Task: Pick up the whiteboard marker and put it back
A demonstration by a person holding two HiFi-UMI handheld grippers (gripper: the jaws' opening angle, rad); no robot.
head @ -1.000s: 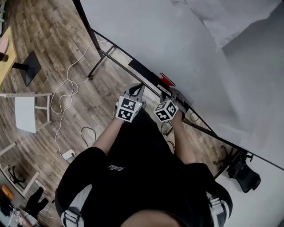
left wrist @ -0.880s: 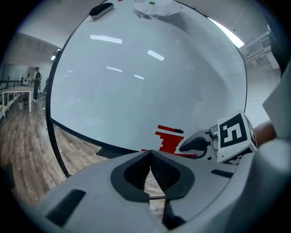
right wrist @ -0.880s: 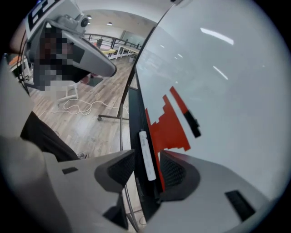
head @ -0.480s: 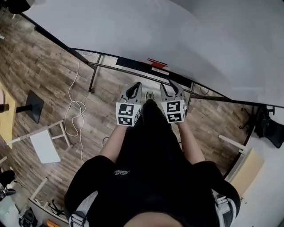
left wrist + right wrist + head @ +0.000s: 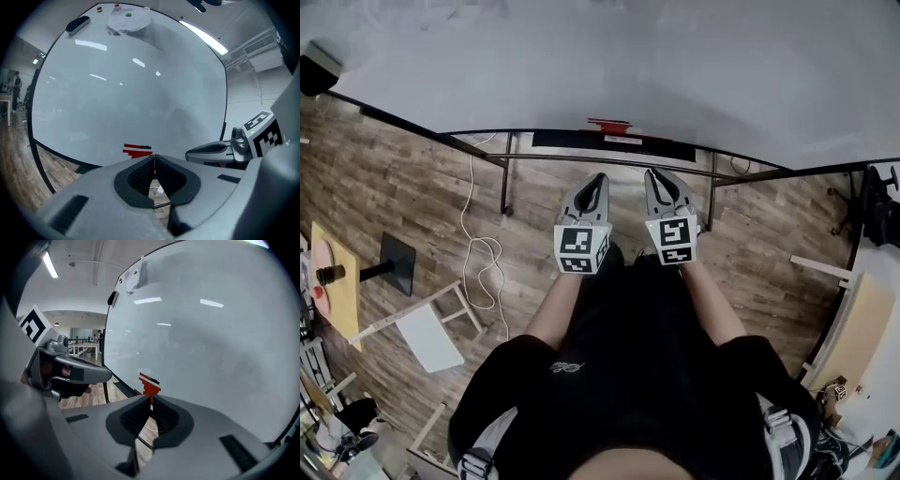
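Observation:
The whiteboard [image 5: 628, 66] spans the top of the head view, and red whiteboard markers [image 5: 609, 125] lie on its black tray [image 5: 581, 141]. Both grippers hang side by side in front of the tray, pointing at it, well short of the markers. My left gripper [image 5: 595, 180] is shut and empty. My right gripper [image 5: 661, 178] is closing, its jaws nearly together with nothing between them. The red markers [image 5: 137, 149] show just above the left gripper [image 5: 154, 157]. In the right gripper view the markers [image 5: 150, 383] sit above the right gripper [image 5: 151, 398].
The board's metal stand legs [image 5: 504, 178] reach down to the wooden floor. A white cable [image 5: 483, 258], a black floor base [image 5: 397, 264] and a white stool [image 5: 429, 336] lie to the left. A wooden tabletop [image 5: 858, 328] is at the right. An eraser [image 5: 78, 23] sticks near the board's top.
Both grippers have risen and drawn back from the tray. The right gripper has rolled upright. The head view has swung so the board now runs across the top.

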